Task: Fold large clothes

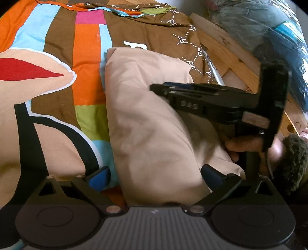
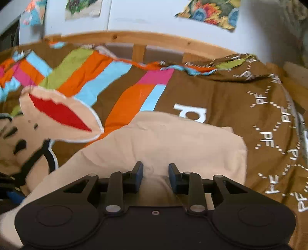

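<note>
Fold well along, beige garment already a compact bundle

Beige garment (image 1: 154, 123) lies doubled over on the patterned bedspread (image 1: 86, 57); final flattening or squaring looks left. Left gripper (image 1: 156, 177) fingers spread, straddling the garment's near end, not pinching. Right gripper (image 2: 156, 177) fingers apart over the cloth, gripping nothing I can see. Bedspread reads repeated "PF" in white, plus a partly hidden big letter

Wooden bedframe (image 2: 138, 39), white wall (image 2: 146, 15)

Garment (image 2: 154, 140) on bedspread (image 2: 221, 100), headboard (image 2: 138, 39) behind.
</note>
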Tool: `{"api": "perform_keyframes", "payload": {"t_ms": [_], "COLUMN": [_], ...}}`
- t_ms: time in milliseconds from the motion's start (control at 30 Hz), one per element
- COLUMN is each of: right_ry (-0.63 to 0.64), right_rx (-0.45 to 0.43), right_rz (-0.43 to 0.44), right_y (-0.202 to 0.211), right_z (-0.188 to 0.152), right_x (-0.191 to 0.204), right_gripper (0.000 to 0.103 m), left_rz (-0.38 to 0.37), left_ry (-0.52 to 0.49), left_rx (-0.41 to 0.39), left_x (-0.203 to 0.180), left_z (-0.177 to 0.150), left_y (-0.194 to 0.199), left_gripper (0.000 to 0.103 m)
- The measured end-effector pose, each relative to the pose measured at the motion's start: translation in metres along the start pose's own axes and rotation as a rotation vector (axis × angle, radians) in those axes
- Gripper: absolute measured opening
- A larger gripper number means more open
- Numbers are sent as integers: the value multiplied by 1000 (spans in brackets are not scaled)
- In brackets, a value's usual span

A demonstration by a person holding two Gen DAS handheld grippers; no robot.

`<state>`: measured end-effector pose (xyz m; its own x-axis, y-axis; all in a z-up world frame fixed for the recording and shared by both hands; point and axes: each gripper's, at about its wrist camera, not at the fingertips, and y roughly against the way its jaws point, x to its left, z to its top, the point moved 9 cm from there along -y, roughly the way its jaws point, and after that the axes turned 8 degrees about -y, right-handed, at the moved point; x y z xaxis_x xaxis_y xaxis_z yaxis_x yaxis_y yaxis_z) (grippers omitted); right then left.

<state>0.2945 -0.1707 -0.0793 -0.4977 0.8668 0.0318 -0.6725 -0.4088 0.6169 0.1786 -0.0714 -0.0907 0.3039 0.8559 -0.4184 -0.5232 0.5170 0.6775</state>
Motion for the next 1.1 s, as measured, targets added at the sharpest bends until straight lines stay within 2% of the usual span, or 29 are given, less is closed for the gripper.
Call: {"api": "perform_keyframes", "payload": {"t_ms": [33, 67, 100, 167, 300, 367, 467, 533, 567, 633, 800, 933, 1100], "right_ry": [-33, -67, -101, -147, -269, -367, -537, -579, -579, -564, -482, -464, -411], "right_rx": [-10, -24, -33, -51, -29, 4, 59, 76, 77, 70, 72, 76, 89], "right_rz": [7, 5, -12, -73, -209, -234, -212, -194, -182, -166, -204, -207, -213], "right_y": [13, 28, 45, 83, 141, 155, 153, 146, 143, 139, 130, 128, 124], "right_z": [2, 3, 1, -6, -41, -64, -97, -103, -102, -101, -101, -102, -103], "right_x": [-6, -12, -20, -36, -68, -81, -96, -99, -98, -93, -87, -89, -83], "right_gripper": [35, 43, 56, 70, 85, 90, 90, 93, 99, 102, 93, 94, 100], "left_rz": [-1, 0, 2, -1, -18, -25, -44, -50, -48, -38, -10, -7, -10], "left_ry": [-3, -6, -7, -4, 15, 22, 48, 60, 57, 48, 19, 11, 15], "left_rx": [0, -2, -5, -7, 1, 1, -4, -5, -7, -12, -25, -27, -26], "left_x": [-1, -1, -1, 2, 5, 6, 8, 8, 7, 6, 4, 3, 3], "left_z": [0, 0, -1, -1, -1, -1, -2, -2, -2, -1, -1, -1, -1], "left_y": [0, 0, 1, 1, -1, -1, -1, 0, 0, 0, 2, 3, 3], "left_gripper": [102, 102, 102, 103, 103, 103, 103, 103, 103, 103, 103, 103, 103]}}
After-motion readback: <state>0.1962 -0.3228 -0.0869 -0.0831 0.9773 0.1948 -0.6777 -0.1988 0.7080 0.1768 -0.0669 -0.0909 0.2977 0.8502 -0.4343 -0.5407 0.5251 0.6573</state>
